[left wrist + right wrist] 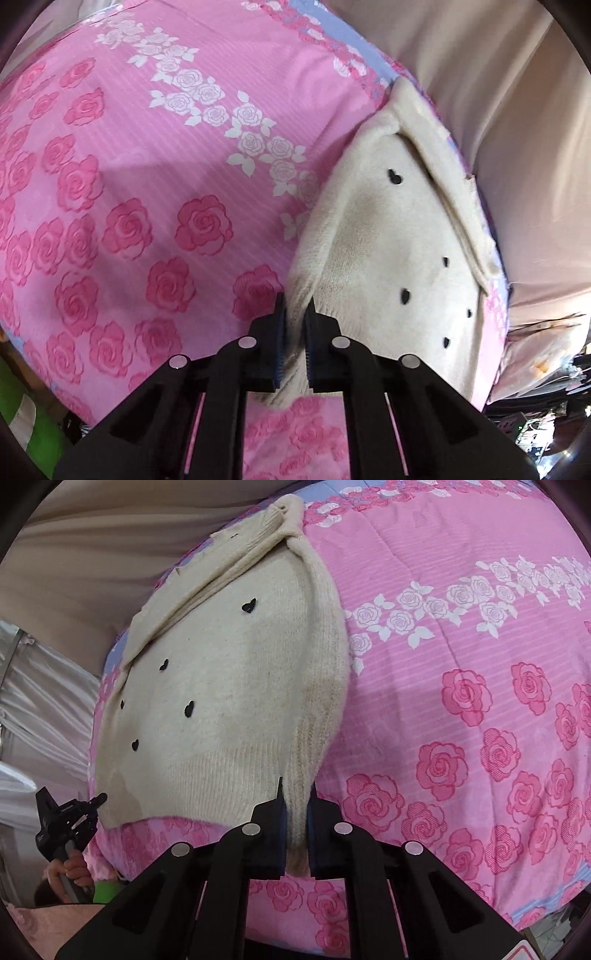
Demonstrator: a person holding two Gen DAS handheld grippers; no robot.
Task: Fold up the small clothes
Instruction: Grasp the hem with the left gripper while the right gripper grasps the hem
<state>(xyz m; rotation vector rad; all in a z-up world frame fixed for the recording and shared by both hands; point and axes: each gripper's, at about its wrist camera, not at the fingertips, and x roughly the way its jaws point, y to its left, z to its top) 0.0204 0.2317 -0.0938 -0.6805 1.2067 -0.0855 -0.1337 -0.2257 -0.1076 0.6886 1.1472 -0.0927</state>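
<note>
Between the left tool (294, 314) pads, the cream knit sweater's (388, 240) hem corner sat clamped; the right tool (296, 797) pinched its ribbed edge. Soft, fuzzy, heart-dotted, it lay ahead on the rose-print bedspread (147, 147). Next, probably, lift both together and fold.

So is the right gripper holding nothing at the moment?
No, the right gripper is shut on a ribbed edge of the cream sweater.
</note>
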